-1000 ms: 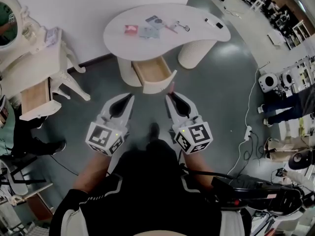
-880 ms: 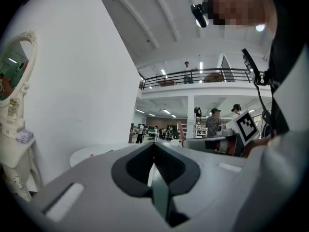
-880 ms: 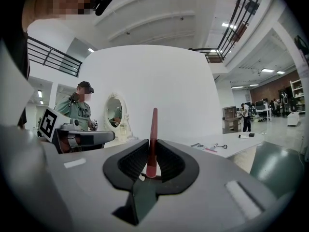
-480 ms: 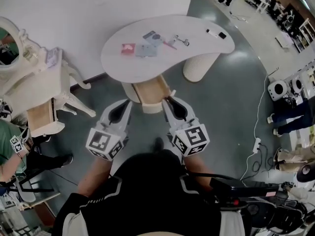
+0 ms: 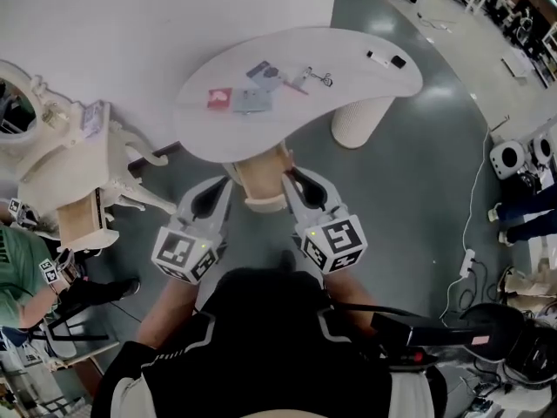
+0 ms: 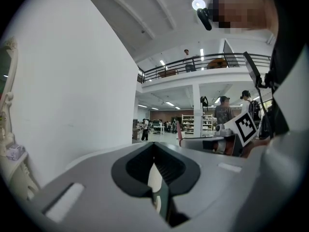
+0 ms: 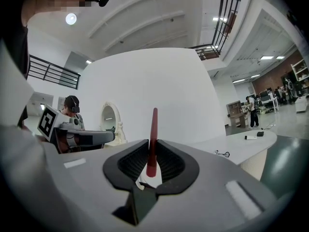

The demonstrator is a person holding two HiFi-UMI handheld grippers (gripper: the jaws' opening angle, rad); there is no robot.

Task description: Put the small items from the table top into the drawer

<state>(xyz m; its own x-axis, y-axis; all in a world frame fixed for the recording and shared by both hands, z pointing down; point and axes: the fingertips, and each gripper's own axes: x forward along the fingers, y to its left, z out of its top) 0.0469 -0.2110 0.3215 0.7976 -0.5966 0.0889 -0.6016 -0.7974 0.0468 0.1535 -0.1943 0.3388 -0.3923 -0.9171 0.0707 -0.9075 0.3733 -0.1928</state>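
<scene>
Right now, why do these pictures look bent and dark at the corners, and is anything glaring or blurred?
Head view: the wide lens bows the table edge. Left gripper view: black rounded corners, a ceiling lamp flares, the left tongs look soft. Right gripper view: same dark ring, another lamp glares; the red stick in the right tongs is sharp.

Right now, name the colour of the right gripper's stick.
Red stick, clearest in the right gripper view.

No text, brand or number legible. Cards [image 5: 237, 100] on desk [image 5: 348, 81] too small to read; marker cubes [image 5: 184, 252] show square patterns only.
</scene>
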